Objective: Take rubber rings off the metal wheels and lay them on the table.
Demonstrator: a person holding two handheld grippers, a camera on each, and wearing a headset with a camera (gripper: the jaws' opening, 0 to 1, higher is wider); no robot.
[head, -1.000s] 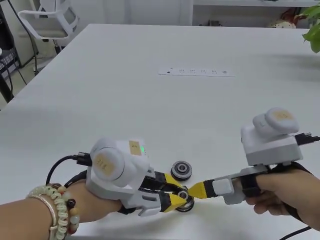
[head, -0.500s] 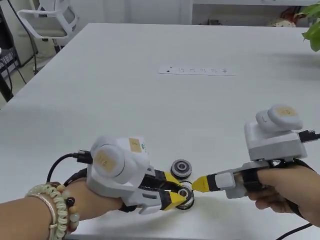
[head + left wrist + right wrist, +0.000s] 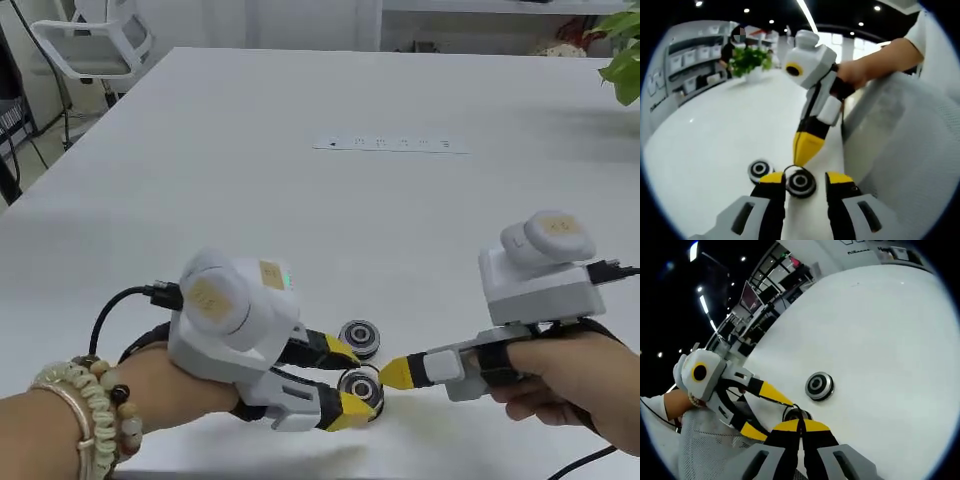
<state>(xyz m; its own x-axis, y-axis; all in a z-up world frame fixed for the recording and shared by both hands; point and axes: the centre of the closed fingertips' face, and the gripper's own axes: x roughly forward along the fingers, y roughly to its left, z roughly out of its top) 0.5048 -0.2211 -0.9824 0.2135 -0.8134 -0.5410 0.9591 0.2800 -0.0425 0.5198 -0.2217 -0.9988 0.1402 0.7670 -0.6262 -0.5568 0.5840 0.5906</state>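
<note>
1. Two metal wheels lay on the white table (image 3: 300, 200): the near wheel (image 3: 360, 389) sat between the tips of the left gripper (image 3: 349, 380), and the far wheel (image 3: 360, 337) rested just beyond that gripper's outer jaw, apart from it.
2. Seen from the left gripper view, the left gripper (image 3: 805, 178) had its jaws apart. The near wheel (image 3: 800, 184) lay flat between them, against one jaw, with a small gap to the other.
3. Coming in from the opposite side, the right gripper (image 3: 389, 373) pointed its yellow tip at the near wheel, almost nose to nose with the left gripper.
4. Its jaws were pressed together, as the right gripper view showed (image 3: 801, 426), with the near wheel (image 3: 796, 415) just ahead of the tips.
5. A thin black loop of the rubber ring (image 3: 789, 168) rose off the near wheel's rim to the right gripper's tip (image 3: 807, 151), which pinched it.
6. The far wheel (image 3: 819, 385) lay well ahead of the right gripper's tips.
</note>
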